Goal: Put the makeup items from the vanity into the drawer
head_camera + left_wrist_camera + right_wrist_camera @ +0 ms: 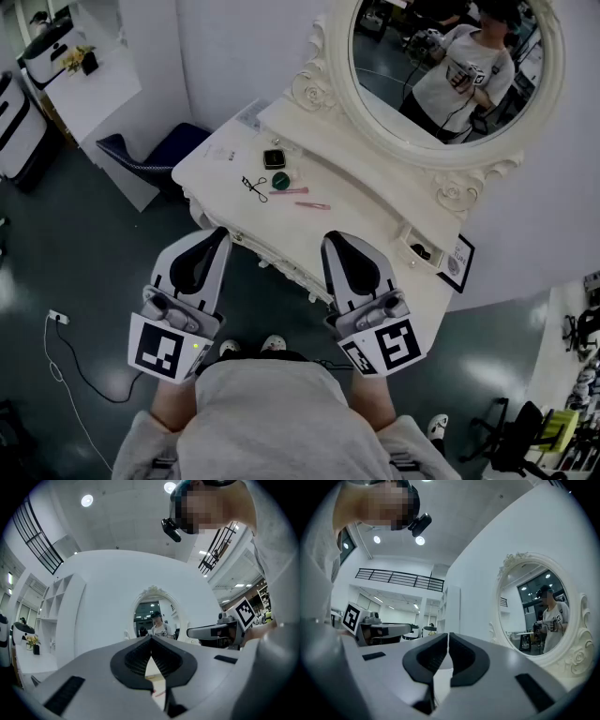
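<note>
Stands facing a white table (375, 220) with an oval mirror (441, 66) rising behind it. Holds the left claw (211, 244) and the right claw (337, 246) side by side, close to level, pointing at the table's carved front edge and stopping just short of it. Has the left claw closed, tips meeting, nothing caught between the ribbed pads (136, 658). Has the right claw closed just the same, tips together and empty. Touches none of the makeup with either one.

Has five makeup pieces lying in a loose cluster on the table, toward its left end and well beyond both claws:
- a black square compact (274, 157) farthest back
- a round green jar (280, 180) just in front of the compact
- a black eyelash curler (254, 187) to the jar's left
- a pink pencil (289, 191) just beside the jar
- a second pink stick (312, 205) a little nearer and to the right

Sees also a small framed card (457, 261) at the right end of the table, a dark blue chair (155, 150) past the left end, and a white plug and cable (58, 319) on the dark floor (75, 234).
</note>
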`<state>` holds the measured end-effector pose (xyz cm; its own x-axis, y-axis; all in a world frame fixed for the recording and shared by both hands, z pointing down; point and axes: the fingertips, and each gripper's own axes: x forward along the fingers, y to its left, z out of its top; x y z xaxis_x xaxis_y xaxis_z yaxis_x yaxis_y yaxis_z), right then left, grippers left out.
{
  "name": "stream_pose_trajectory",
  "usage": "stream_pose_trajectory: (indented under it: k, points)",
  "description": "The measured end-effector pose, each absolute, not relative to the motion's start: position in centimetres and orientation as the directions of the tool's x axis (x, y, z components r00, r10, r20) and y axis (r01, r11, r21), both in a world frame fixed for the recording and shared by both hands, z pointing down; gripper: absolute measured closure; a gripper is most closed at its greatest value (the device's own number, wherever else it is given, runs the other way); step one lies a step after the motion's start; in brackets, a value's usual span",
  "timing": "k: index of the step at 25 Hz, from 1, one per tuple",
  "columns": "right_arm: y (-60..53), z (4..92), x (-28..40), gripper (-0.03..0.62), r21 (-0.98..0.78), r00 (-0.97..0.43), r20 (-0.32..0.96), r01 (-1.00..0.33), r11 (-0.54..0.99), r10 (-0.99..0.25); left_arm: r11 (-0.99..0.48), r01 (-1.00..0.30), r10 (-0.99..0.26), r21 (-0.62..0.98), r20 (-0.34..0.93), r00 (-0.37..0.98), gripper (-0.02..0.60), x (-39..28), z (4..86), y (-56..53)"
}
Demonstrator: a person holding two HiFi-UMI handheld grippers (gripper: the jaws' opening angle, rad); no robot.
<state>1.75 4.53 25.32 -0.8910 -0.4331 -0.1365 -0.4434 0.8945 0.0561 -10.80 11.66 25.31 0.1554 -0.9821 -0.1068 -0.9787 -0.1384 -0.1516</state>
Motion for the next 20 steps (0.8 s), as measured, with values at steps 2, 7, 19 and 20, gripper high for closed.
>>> stream_pose_trajectory:
  k: [2,7,19,20]
  points:
    - [4.5,25.3,1.6,0.569,0.054,-0.888,-0.142,-0.448,0.893,-0.437,-0.139,-0.979,-0.982,-0.152,-0.110,0.156,0.566,-11.0,25.2,11.6]
    - [4.4,25.4,1.4,0.569,0.051,-0.887,-0.143,-0.449,0.892,-0.438,-0.144,-0.976,-0.981,-0.162,-0.103,0.162,0.566,-11.1,25.3,11.6]
    - [3.1,25.4,2.2,0.569,0.015,-0.891,-0.178,-0.427,0.904,-0.418,-0.135,-0.976,-0.984,-0.169,-0.096,0.153,0.566,-10.0,25.3,10.7]
    - [3.1,25.5,2.2,0.569,0.015,-0.894,-0.175,-0.421,0.907,-0.412,-0.135,-0.976,-0.984,-0.170,-0.095,0.152,0.566,-9.8,25.4,10.6]
